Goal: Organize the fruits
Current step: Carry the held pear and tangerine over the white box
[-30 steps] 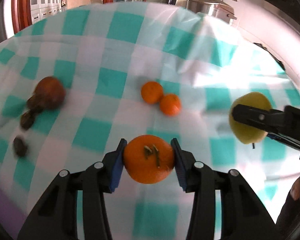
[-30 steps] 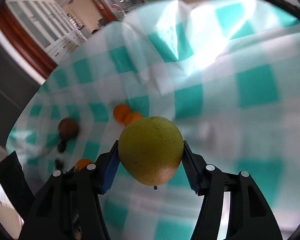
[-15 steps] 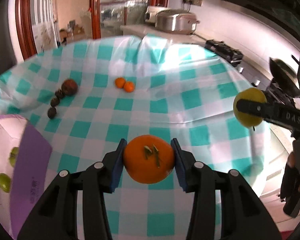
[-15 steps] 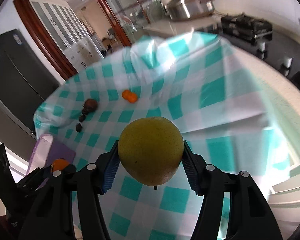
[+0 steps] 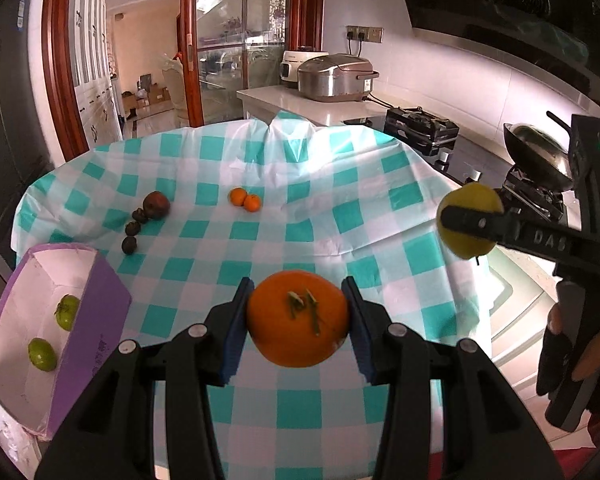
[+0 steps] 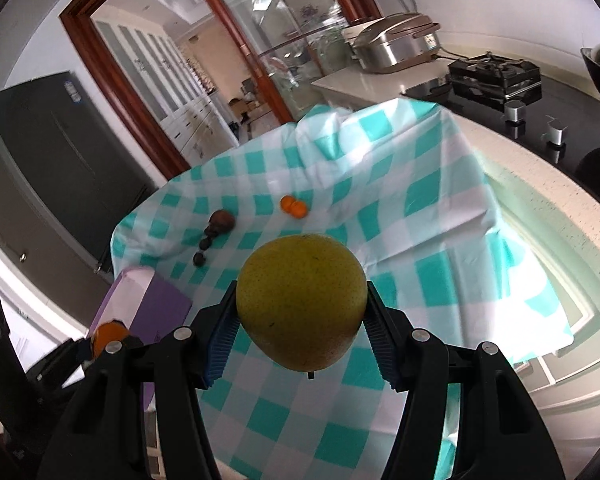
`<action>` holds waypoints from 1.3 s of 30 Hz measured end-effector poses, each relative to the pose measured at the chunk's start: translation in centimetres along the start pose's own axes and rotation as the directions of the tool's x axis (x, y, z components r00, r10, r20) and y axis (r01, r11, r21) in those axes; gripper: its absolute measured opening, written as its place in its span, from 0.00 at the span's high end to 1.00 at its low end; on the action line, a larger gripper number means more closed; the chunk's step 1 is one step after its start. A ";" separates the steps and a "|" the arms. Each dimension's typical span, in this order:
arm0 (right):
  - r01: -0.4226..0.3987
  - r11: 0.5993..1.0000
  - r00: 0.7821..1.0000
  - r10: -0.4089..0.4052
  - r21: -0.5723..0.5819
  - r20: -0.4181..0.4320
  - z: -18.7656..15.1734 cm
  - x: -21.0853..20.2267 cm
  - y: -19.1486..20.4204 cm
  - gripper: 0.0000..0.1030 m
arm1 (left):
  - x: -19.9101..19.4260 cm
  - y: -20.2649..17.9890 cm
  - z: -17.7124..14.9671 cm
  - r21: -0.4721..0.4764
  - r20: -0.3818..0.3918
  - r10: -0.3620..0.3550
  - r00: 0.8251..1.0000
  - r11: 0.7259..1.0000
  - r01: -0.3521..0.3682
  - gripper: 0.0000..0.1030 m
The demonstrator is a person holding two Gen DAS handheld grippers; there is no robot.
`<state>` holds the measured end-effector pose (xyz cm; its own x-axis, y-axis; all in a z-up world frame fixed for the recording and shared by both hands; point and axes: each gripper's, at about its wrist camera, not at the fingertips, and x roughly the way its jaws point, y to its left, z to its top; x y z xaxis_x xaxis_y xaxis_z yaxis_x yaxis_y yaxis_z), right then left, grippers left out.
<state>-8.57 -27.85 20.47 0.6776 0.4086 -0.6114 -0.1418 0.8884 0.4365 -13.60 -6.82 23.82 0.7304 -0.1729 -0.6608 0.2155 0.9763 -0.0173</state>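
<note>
Compared with half a second before, both grippers had drawn further back and higher, so the whole checked tablecloth (image 5: 300,208) came into view, with its near edge now showing below the left gripper; a second before, the cloth had filled both views and was blurred. The fruit on the cloth lay as it had before.

The table took up the middle of both views, its right edge hanging over a pale counter (image 6: 540,200), its far edge bunched against a white worktop carrying a steel cooker (image 5: 334,78). The broad middle and right of the cloth lay bare between the fruit and the grippers.

At the near-left corner stood a purple box (image 5: 92,320), open and white inside, with two green fruits (image 5: 42,354) in it, one near the other.

The right gripper (image 6: 300,316) was closed on a yellow-green pear (image 6: 300,304), stem down, held in the air above the near part of the cloth. The left gripper (image 5: 298,320) was clamped on a large orange (image 5: 298,318), stem toward the camera, off the cloth, just right of the box.

Toward the far-left edge sat a dark red fruit (image 5: 156,205) with three small dark fruits (image 5: 132,228) trailing in a row toward the box. Near the far middle, two small oranges (image 5: 245,199) touched each other.
</note>
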 end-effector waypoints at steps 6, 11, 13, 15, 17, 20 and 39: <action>-0.005 1.000 1.000 0.005 0.023 -0.015 -0.9 1.1 1.1 0.43 | -0.7 1.6 -1.5 -0.004 -0.031 0.003 1.000 1.000 -0.003 0.56; -0.008 0.999 0.999 0.009 0.035 -0.033 -1.5 3.0 3.5 0.43 | -1.5 5.6 -2.8 -0.034 -0.039 0.024 0.999 0.999 -0.025 0.56; -0.011 0.999 0.999 0.012 0.034 -0.039 -1.7 4.1 5.2 0.43 | -2.1 8.2 -3.4 -0.055 -0.035 0.034 0.999 0.998 -0.036 0.56; -0.017 1.000 0.999 0.018 0.024 -0.040 -1.9 5.1 7.4 0.43 | -2.8 11.3 -4.1 -0.074 -0.030 0.046 0.998 0.996 -0.048 0.56; -0.026 1.000 0.999 0.027 0.006 -0.043 -2.1 6.6 10.4 0.43 | -3.5 14.2 -4.5 -0.097 -0.025 0.055 0.998 0.994 -0.057 0.56; -0.042 0.999 0.998 0.041 -0.018 -0.057 -2.6 8.9 15.8 0.43 | -5.1 20.0 -5.0 -0.139 -0.022 0.078 0.997 0.987 -0.081 0.56; -0.070 0.959 0.979 0.014 -0.273 -0.202 -7.8 21.7 40.6 0.43 | -5.2 39.9 -11.6 -0.209 -0.177 -0.020 0.984 0.978 -0.018 0.56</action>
<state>-5.22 18.70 19.80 0.5158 0.4547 -0.7261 -0.3808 0.8809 0.2812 -16.36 34.58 17.86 0.5996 -0.1667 -0.7828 0.0627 0.9848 -0.1617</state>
